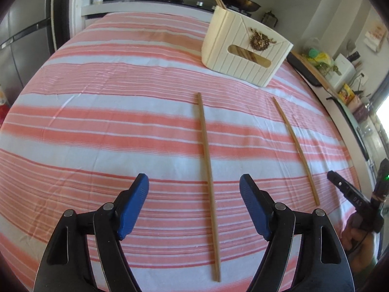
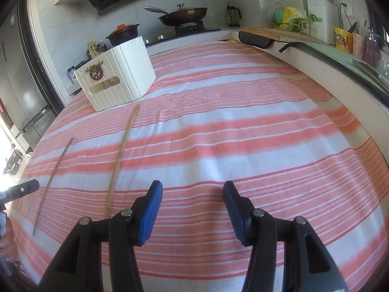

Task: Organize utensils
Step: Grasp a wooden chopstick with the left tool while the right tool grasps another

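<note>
Two wooden chopsticks lie apart on the striped cloth. In the left wrist view the nearer chopstick [image 1: 207, 170] runs lengthwise between my open left gripper [image 1: 194, 182], above the cloth. The second chopstick [image 1: 295, 148] lies to the right. A cream ribbed box [image 1: 245, 48] with a slot handle stands beyond, with chopsticks sticking out of it. In the right wrist view my right gripper [image 2: 193, 189] is open and empty; the chopsticks [image 2: 120, 155] [image 2: 52, 185] lie to its left, the box [image 2: 116, 75] at far left.
The pink and white striped cloth [image 1: 97, 121] covers the table. Behind are a stove with a wok [image 2: 184, 15] and a black pot [image 2: 124, 32]. A counter with bags and containers [image 2: 340, 39] runs along the right. A fridge [image 2: 14, 73] stands at left.
</note>
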`<action>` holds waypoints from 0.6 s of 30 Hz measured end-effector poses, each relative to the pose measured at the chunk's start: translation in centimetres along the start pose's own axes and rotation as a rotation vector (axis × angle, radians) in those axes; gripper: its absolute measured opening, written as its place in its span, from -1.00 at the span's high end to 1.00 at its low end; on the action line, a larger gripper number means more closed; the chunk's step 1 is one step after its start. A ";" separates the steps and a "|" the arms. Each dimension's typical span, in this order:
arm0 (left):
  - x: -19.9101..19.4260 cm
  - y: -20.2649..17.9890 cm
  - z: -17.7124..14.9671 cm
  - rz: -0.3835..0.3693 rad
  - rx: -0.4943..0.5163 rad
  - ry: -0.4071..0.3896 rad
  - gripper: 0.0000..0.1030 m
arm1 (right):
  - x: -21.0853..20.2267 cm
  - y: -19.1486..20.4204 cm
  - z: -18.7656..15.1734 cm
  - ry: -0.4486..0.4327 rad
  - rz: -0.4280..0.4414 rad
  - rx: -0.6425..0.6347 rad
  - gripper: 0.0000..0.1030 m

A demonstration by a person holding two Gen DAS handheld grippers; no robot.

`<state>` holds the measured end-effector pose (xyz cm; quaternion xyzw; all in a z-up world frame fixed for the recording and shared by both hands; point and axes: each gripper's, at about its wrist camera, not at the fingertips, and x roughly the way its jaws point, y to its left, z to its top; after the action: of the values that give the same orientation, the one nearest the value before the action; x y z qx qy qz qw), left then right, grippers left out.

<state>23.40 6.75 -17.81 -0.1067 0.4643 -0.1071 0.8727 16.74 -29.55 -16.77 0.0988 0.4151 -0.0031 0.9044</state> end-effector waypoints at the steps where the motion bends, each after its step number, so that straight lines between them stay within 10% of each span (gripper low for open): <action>1: -0.1 0.4 0.4 -0.006 -0.009 0.003 -0.52 | 0.1 0.2 0.3 0.027 0.008 -0.003 -0.06; 9: 2.8 -0.3 4.1 0.023 0.075 0.074 -0.52 | 0.8 5.9 5.5 0.174 0.176 -0.102 -0.06; 18: 7.4 -2.6 6.3 0.163 0.261 0.140 -0.32 | 10.2 11.4 8.6 0.310 0.044 -0.335 -0.04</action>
<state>32.45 2.70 -19.48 0.0534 0.5131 -0.1023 0.8505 30.90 -19.16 -16.97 -0.0446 0.5414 0.1008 0.8335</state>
